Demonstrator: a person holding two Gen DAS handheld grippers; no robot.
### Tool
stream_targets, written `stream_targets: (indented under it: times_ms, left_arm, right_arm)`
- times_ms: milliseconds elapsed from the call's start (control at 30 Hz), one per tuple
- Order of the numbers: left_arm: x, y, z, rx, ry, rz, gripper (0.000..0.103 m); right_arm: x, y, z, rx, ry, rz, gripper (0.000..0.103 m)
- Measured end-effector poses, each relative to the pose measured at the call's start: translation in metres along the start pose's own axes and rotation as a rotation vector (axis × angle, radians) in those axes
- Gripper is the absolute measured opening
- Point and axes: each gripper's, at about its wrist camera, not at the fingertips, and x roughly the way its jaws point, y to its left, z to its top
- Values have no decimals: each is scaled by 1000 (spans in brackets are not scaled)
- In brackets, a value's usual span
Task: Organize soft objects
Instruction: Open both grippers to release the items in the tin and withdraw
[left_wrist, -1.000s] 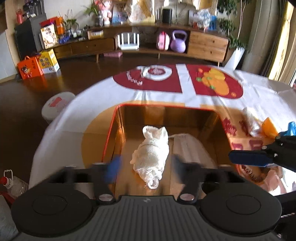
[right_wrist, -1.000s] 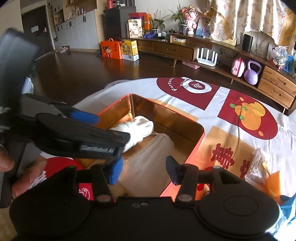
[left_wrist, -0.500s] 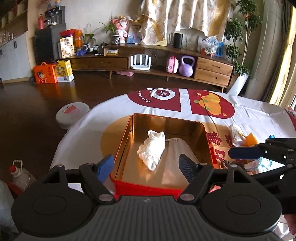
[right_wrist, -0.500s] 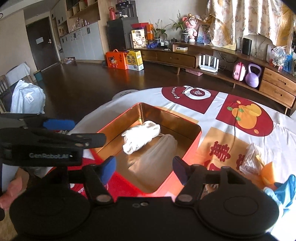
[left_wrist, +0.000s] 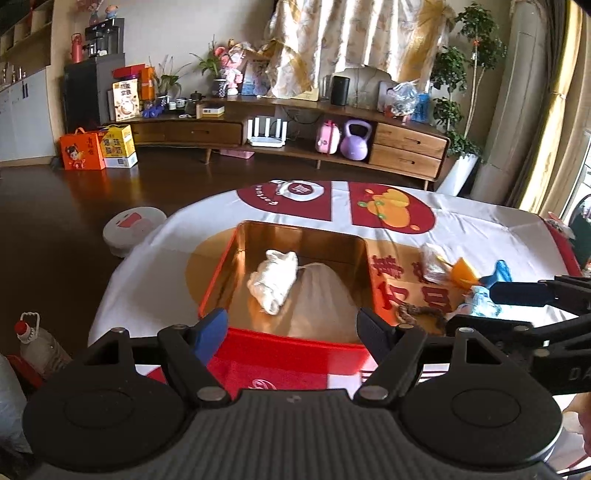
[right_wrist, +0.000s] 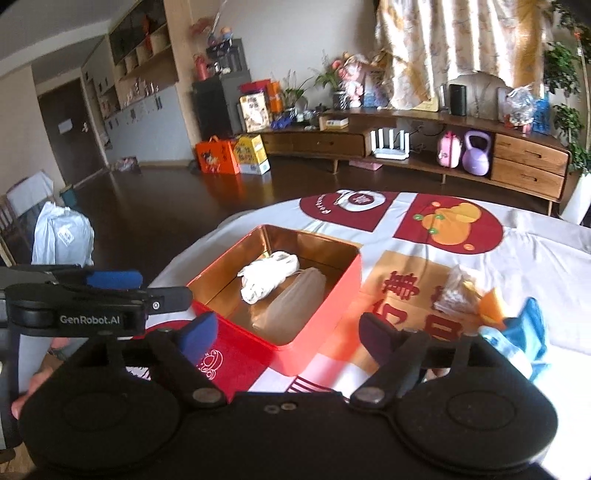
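Observation:
A red tin box (left_wrist: 218, 280) (right_wrist: 325, 295) with a gold inside sits on the table. In it lie a rolled white towel (left_wrist: 275, 278) (right_wrist: 267, 275) and a pale drawstring pouch (left_wrist: 321, 295) (right_wrist: 291, 302). To its right lie a clear plastic bag (left_wrist: 430, 260) (right_wrist: 456, 288), an orange piece (left_wrist: 463, 271) (right_wrist: 493, 302), a blue cloth (left_wrist: 498, 273) (right_wrist: 524, 328) and a brown cord (left_wrist: 417, 312). My left gripper (left_wrist: 293, 330) is open and empty at the box's near edge. My right gripper (right_wrist: 284, 332) is open and empty near the box's front right corner.
The round table has a white cloth with red and orange prints (left_wrist: 391, 210). A robot vacuum (left_wrist: 129, 227) sits on the dark floor at left, and a bottle (left_wrist: 35, 343) stands by the table. A long wooden sideboard (left_wrist: 280, 133) runs along the far wall.
Both grippers have pulled back and up from the box. The towel and pouch stay in the box. The left gripper no longer hovers over the towel.

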Motion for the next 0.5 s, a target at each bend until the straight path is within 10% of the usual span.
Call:
stream_targets:
  times_ms: [500]
  left_arm:
    - [-12,-65,-17,59,-51,-114,83]
  right_arm:
    - [-63,-62,-42,100,-68,-117,103]
